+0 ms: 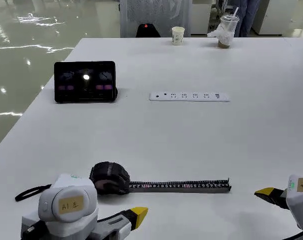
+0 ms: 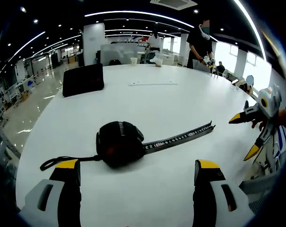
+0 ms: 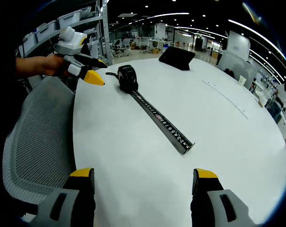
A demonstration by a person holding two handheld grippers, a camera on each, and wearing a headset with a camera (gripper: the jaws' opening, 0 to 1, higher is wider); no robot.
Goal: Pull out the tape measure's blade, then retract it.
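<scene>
Left tool is held with its jaws wide apart and empty, and the black round-cased tape measure lies just ahead of it on the white worktop, untouched. The jaws of the right tool are likewise spread on nothing, and the hooked end of the dark graduated blade lies ahead of them, near but apart. The pulling-out step is judged done, since the blade is seen drawn from the case and laid flat. Retraction is judged not yet done, and neither tool is placed on case or blade for it. Whether a lock is set cannot be told, as no button can be made out on the case. The blade's figures are too small to be read, and in the head view both tools are cut off at the lower edge.
</scene>
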